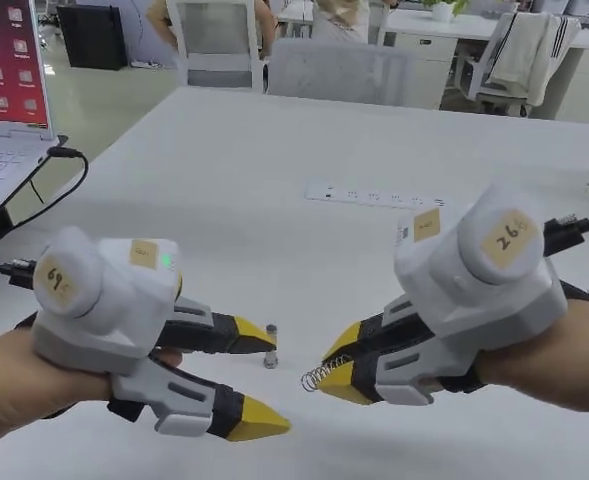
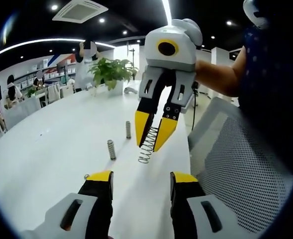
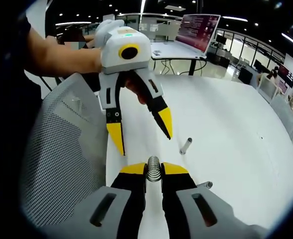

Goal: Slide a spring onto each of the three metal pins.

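Held left gripper with jaws wide apart, empty. Saw metal pin upright on white tabletop, just beside its upper jaw. Pinched spring between nearly closed jaws of right gripper, near the pin.

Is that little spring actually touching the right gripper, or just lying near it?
Touching. The right gripper view shows the spring pinched between the two jaws of the right gripper, which press it from both sides.
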### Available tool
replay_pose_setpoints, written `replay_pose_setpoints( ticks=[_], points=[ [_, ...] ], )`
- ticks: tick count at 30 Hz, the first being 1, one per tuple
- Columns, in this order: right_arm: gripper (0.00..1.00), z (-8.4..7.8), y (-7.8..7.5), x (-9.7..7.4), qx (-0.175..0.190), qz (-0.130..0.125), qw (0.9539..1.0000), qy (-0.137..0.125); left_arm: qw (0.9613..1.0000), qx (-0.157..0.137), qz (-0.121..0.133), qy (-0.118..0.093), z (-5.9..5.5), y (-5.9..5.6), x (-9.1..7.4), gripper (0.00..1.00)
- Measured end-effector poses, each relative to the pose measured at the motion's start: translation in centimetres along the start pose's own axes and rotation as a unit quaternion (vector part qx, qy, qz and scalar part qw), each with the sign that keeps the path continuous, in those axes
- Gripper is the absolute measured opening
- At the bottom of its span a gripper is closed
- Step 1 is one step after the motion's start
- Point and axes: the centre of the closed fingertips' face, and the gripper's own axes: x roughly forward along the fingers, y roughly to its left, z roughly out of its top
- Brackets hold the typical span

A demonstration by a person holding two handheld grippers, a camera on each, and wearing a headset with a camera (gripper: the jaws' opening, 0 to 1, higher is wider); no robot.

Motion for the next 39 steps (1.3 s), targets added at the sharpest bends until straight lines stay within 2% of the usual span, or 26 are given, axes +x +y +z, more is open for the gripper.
replay_pose_setpoints(
  ticks=[17, 27, 33, 39],
  points=[
    [0.09, -0.4, -0.2, 0.0, 0.002, 0.001, 1.0, 0.007, 0.9989, -0.035, 0.032, -0.005, -1.4, 1.0, -1.4, 0.52],
    [0.09, -0.6, -0.3, 0.1, 0.0, 0.003, 0.9999, 0.012, 0.9956, -0.065, 0.064, -0.021, -2.1, 1.9, -2.7, 0.58],
    [0.09, -0.8, -0.3, 0.0, 0.0, 0.003, 0.9999, 0.014, 0.994, -0.078, 0.075, -0.02, -3.1, 1.8, -3.2, 0.59],
    [0.09, -1.0, -0.4, -0.2, -0.003, 0.004, 0.9998, 0.02, 0.9915, -0.091, 0.088, -0.029, -3.4, 1.7, -3.8, 0.59]
  ],
)
